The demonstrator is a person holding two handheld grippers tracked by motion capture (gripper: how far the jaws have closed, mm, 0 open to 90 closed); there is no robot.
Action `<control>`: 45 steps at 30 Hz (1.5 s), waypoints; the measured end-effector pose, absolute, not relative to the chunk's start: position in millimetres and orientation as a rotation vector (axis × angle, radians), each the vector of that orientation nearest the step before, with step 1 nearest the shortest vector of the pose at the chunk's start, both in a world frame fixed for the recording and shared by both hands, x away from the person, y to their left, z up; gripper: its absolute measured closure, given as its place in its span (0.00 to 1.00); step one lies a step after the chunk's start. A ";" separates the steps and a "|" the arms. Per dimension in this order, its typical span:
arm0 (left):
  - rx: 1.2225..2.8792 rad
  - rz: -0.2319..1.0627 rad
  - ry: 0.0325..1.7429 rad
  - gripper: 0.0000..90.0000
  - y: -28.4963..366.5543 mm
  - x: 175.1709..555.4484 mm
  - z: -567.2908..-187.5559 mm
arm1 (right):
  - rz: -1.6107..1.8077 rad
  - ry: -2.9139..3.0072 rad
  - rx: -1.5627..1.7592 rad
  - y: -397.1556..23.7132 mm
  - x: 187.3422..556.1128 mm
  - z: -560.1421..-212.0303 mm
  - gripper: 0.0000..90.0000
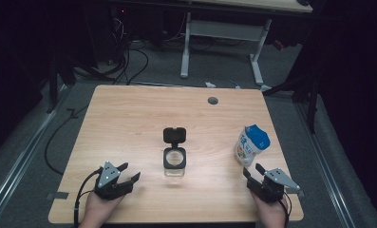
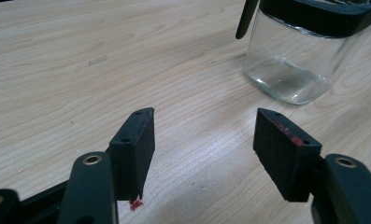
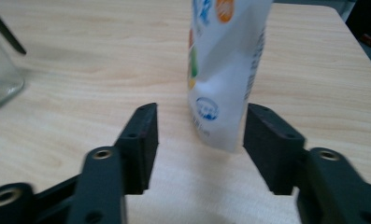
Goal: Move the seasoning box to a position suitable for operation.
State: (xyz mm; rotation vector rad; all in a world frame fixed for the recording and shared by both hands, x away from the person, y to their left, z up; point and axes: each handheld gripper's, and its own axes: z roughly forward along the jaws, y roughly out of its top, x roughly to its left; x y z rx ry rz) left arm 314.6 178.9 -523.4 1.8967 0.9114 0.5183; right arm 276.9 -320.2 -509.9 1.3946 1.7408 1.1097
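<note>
On the wooden table [image 1: 129, 123], a clear glass jar [image 1: 174, 164] with a black rim stands near the centre, its black hinged lid [image 1: 174, 135] flipped open toward 12 o'clock. A white-and-blue pouch [image 1: 250, 145] stands upright at about 3 o'clock from the jar, well apart from it. The left gripper [image 1: 129, 173] sits at roughly 8 o'clock from the jar, its jaws released with bare wood between them; in the left gripper view the jar [image 2: 295, 60] lies at 1 o'clock beyond the pads. The right gripper [image 1: 253, 172] rests at 6 o'clock of the pouch, jaws spread wide and released; in the right gripper view the pouch [image 3: 225, 70] stands just beyond the gap between the fingertips, nothing clenched on it.
</note>
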 end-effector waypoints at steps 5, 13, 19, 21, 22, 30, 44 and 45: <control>1.883 0.513 0.911 0.43 181.9 314.7 -522.6 | 1.103 1.718 1.410 -326.3 292.9 -501.8 0.47; 1.871 0.510 0.913 0.43 187.2 314.2 -522.1 | 1.083 1.728 1.385 -323.6 308.9 -491.1 0.63; 1.873 0.508 0.913 0.43 187.2 313.9 -522.2 | 1.090 1.718 1.381 -323.6 309.9 -493.6 0.75; 1.875 0.512 0.912 0.43 185.9 313.8 -522.6 | 1.092 1.720 1.376 -323.5 309.4 -493.6 0.79; 1.878 0.509 0.911 0.43 185.3 313.7 -522.8 | 1.090 1.722 1.373 -323.5 309.4 -493.6 0.81; 1.884 0.511 0.907 0.43 183.2 313.4 -523.4 | 1.105 1.722 1.367 -323.9 308.9 -494.1 0.80; 1.901 0.506 0.900 0.43 180.5 313.6 -524.9 | 1.127 1.727 1.334 -331.9 291.5 -496.0 0.82; 1.902 0.506 0.900 0.43 180.4 313.7 -525.0 | 1.130 1.722 1.333 -332.0 292.2 -495.4 0.82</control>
